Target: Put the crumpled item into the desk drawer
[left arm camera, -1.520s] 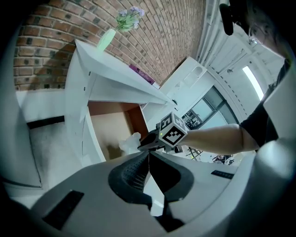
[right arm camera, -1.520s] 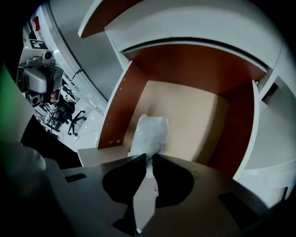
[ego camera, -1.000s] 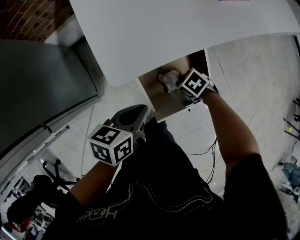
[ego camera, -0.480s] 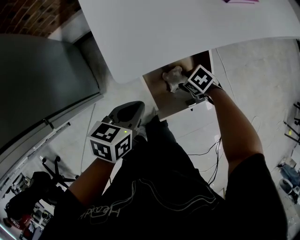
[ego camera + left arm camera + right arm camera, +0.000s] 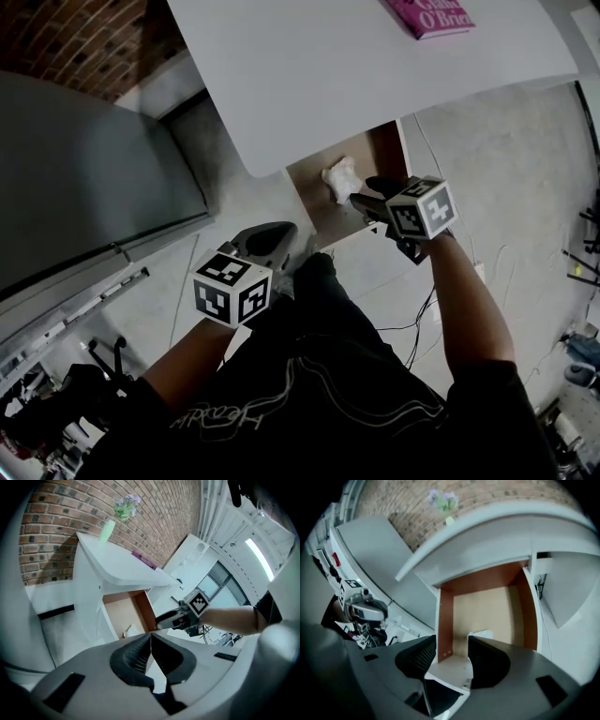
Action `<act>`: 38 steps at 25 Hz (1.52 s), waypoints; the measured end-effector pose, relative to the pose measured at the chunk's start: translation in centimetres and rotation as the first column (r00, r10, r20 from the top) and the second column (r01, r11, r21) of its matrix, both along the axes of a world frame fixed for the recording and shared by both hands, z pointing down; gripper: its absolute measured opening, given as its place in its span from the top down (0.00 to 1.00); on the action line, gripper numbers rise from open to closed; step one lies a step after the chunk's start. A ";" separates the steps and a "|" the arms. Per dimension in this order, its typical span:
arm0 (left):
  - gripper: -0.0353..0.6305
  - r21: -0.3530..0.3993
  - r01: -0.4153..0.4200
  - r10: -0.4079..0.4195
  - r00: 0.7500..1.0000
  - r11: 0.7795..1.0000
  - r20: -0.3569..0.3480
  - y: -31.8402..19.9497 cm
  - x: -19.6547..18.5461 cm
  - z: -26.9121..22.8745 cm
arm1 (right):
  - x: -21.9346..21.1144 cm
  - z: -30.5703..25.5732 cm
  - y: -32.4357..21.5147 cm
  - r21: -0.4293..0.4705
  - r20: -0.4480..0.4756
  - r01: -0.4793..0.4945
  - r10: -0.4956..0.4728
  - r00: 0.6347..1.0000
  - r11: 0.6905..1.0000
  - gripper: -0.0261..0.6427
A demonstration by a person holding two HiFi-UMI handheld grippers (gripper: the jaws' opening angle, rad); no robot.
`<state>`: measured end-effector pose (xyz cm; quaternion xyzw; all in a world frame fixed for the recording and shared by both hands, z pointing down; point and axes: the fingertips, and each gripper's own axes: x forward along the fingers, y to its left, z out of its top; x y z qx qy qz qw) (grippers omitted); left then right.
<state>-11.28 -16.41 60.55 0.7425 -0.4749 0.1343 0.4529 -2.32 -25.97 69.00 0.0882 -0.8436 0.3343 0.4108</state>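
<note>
The white crumpled item (image 5: 340, 178) lies on the wooden floor of the open desk drawer (image 5: 312, 200), under the edge of the white desk top. My right gripper (image 5: 367, 194) hangs just right of and nearer than the item, apart from it. Its jaws are opening, with nothing between them. Past the jaw tips of my right gripper (image 5: 452, 651) I see the item (image 5: 481, 634) and the drawer's brown side wall (image 5: 445, 616). My left gripper (image 5: 268, 240) is held low by the person's knee, shut and empty (image 5: 150, 641), and it looks toward the drawer (image 5: 123, 614).
A pink book (image 5: 427, 13) lies on the white desk top (image 5: 356, 75). A grey cabinet (image 5: 84, 178) stands to the left before a brick wall. A green vase with flowers (image 5: 109, 528) stands on the desk. Cables (image 5: 420, 323) trail on the floor at the right.
My right gripper has let go of the crumpled item and drawn back toward the drawer's front. The item now lies in the drawer. The left gripper has hardly moved.
</note>
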 end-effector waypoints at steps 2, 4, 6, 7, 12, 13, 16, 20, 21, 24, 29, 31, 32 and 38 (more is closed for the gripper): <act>0.91 0.023 -0.018 0.019 1.000 1.000 -0.010 0.2 0.0 -2.0 | -0.4 -4.3 1.8 0.019 0.085 -0.054 0.052 0.995 0.998 0.63; 0.91 0.059 -0.035 0.036 0.999 0.998 -0.015 0.3 -0.1 -4.5 | -0.7 -8.9 4.2 0.041 0.171 -0.058 0.051 0.984 0.997 0.63; 0.91 0.093 -0.051 0.053 0.998 0.994 -0.022 0.7 0.1 -7.1 | -0.4 -13.4 6.7 0.082 0.237 -0.040 0.020 0.971 0.996 0.65; 0.91 0.107 -0.057 0.060 0.998 0.993 -0.026 1.1 0.3 -8.5 | 0.0 -15.5 7.8 0.106 0.259 -0.036 0.008 0.966 0.994 0.66; 0.91 0.195 -0.116 0.125 0.992 0.974 -0.031 2.9 1.7 -15.6 | 1.5 -25.5 11.0 0.137 0.433 -0.157 0.083 0.898 0.978 0.74; 0.91 0.220 -0.128 0.141 0.989 0.967 -0.044 3.3 2.1 -17.1 | 1.7 -27.2 11.7 0.131 0.477 -0.183 0.100 0.873 0.974 0.76; 0.91 0.290 -0.166 0.194 0.979 0.942 -0.067 4.5 3.3 -21.4 | 2.0 -32.2 13.7 0.151 0.571 -0.237 0.111 0.813 0.960 0.80; 0.91 0.369 -0.228 0.273 0.959 0.901 -0.073 6.7 5.3 -26.4 | 3.5 -36.3 16.3 0.192 0.601 -0.335 0.159 0.784 0.923 0.87; 0.91 0.388 -0.236 0.287 0.955 0.891 -0.077 7.3 5.9 -27.6 | 3.9 -36.9 17.0 0.198 0.608 -0.354 0.168 0.776 0.914 0.87; 0.91 0.440 -0.247 0.319 0.943 0.863 -0.097 9.0 7.4 -31.0 | 4.8 -39.4 19.3 0.221 0.642 -0.387 0.165 0.749 0.895 0.87; 0.91 0.506 -0.293 0.374 0.925 0.812 -0.064 10.8 9.4 -35.7 | 6.2 -43.7 21.0 0.314 0.687 -0.439 0.118 0.717 0.842 0.88; 0.91 0.527 -0.301 0.382 0.923 0.795 -0.050 11.7 10.0 -37.1 | 6.8 -44.8 21.6 0.332 0.696 -0.451 0.107 0.710 0.828 0.88; 0.91 0.538 -0.304 0.387 0.921 0.786 -0.044 12.1 10.3 -37.8 | 7.0 -45.2 21.8 0.335 0.701 -0.459 0.108 0.705 0.823 0.88; 0.91 0.568 -0.316 0.416 0.908 0.760 -0.051 14.0 11.2 -39.0 | 7.5 -45.8 23.4 0.353 0.702 -0.484 0.115 0.703 0.801 0.88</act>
